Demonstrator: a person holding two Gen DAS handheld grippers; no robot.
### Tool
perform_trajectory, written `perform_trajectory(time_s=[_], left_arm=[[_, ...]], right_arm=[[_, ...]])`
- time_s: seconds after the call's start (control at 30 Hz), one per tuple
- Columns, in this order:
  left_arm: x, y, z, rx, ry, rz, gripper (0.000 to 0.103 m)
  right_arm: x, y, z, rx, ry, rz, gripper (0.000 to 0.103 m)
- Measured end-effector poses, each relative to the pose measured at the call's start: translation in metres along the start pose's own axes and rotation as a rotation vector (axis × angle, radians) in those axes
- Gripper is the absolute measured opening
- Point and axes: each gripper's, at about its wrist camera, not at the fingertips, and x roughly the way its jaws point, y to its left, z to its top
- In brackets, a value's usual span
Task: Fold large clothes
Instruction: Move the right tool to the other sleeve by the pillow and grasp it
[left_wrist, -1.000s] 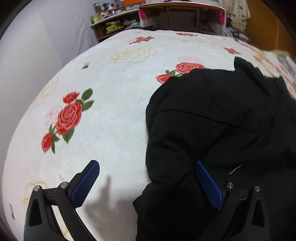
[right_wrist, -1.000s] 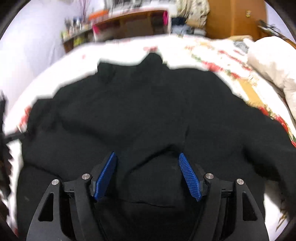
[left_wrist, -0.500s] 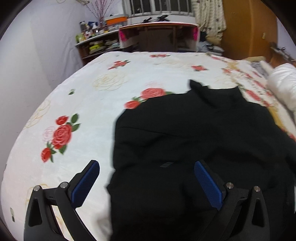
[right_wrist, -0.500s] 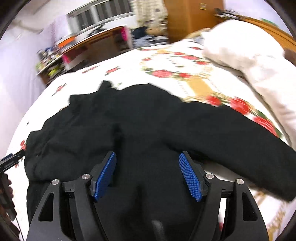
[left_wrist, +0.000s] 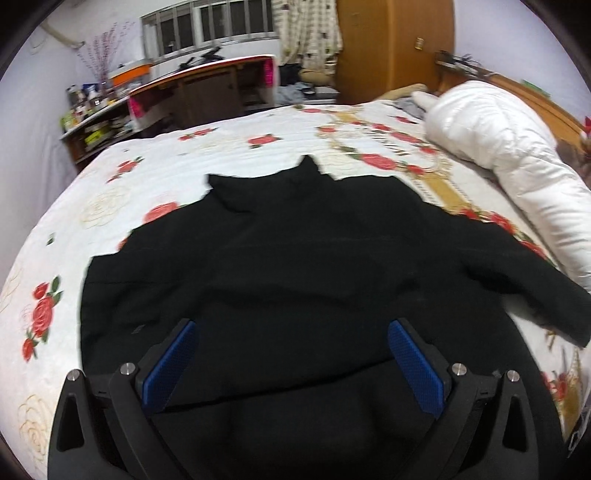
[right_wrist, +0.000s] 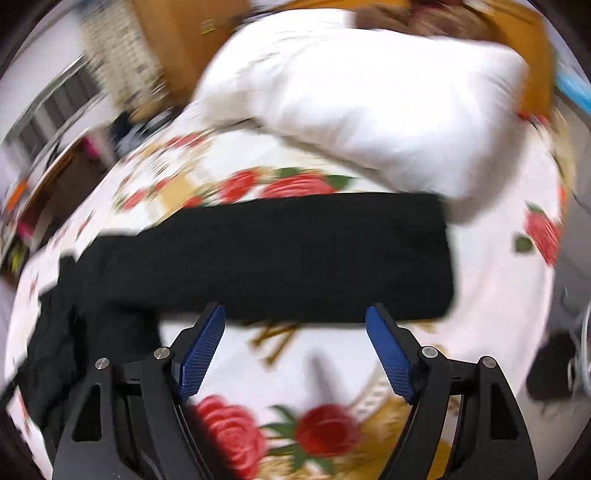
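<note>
A large black jacket (left_wrist: 295, 266) lies spread on the rose-print bed cover (left_wrist: 155, 184), collar toward the far side, its right sleeve stretched out to the right. My left gripper (left_wrist: 291, 332) is open and empty, above the jacket's lower body. In the right wrist view the black sleeve (right_wrist: 295, 258) lies across the cover, its cuff at the right. My right gripper (right_wrist: 295, 317) is open and empty, just in front of the sleeve's near edge. That view is blurred by motion.
A white duvet (left_wrist: 517, 162) is rolled up along the bed's right side, close to the sleeve cuff; it also shows in the right wrist view (right_wrist: 369, 96). A desk (left_wrist: 207, 88) and cluttered shelves (left_wrist: 96, 118) stand beyond the bed. An orange wardrobe (left_wrist: 395, 44) stands behind.
Both grippers swung to the right. The left view moved from the jacket's left edge to its middle. The right view moved from the jacket body to the outstretched right sleeve.
</note>
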Motion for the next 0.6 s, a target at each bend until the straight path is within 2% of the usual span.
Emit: perform_trajectory(time_s=[0.1,0.23,0.47,0.6], left_arm=[[0.002,-0.024,0.007,0.030,-0.007,-0.029,0.103],[0.004,-0.052,0.012,0.033,-0.005,-0.090,0.103],[0.016,-0.096,0.014,0.088,0.002,-0.122,0.103],[0.019,-0.112,0.013,0.113,0.012,-0.142,0.103]], right_arm=[[0.006,-0.034,0.005,0.109,-0.004,-0.015,0.079],[0.018,-0.058,0.006,0.178,0.011,-0.061,0.079],[0.050,-0.083,0.011,0.256,0.052,-0.080,0.079],[0.066,-0.083,0.016,0.265,0.073,-0.098,0.079]])
